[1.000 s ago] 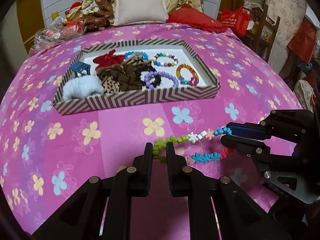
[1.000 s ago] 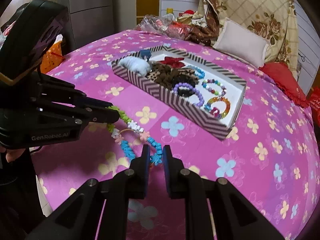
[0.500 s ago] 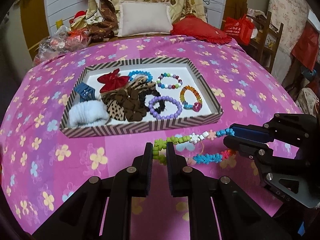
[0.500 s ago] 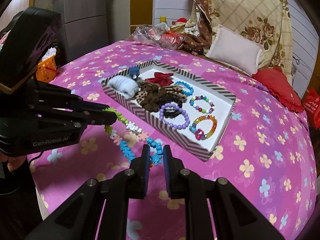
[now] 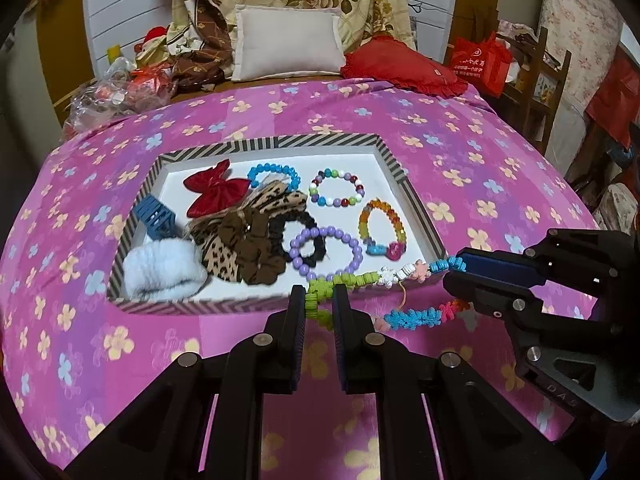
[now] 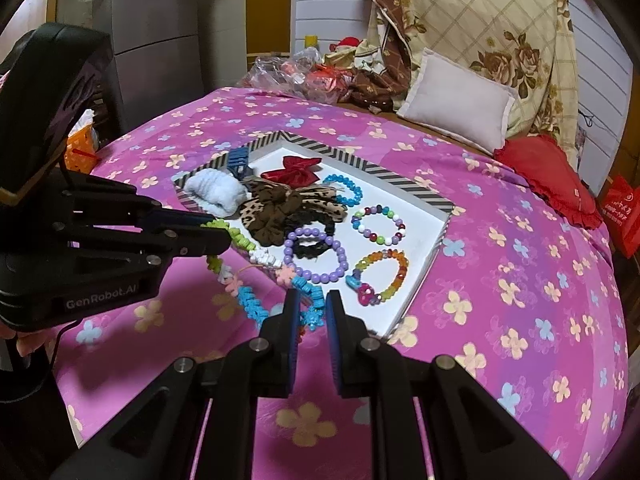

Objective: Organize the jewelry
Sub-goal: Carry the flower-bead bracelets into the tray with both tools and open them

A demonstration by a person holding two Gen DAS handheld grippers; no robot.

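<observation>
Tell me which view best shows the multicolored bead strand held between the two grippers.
The left wrist view: the bead strand stretches across the frame from left gripper to right gripper. In the right wrist view it runs foreshortened, partly behind the fingers.

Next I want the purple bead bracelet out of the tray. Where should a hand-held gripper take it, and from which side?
Take the purple bead bracelet on its near-right arc, coming straight down from above. It lies flat on the white tray floor, and that arc has bare floor around it. Its far-left side overlaps the black scrunchie, so pinching there risks catching both.
</observation>
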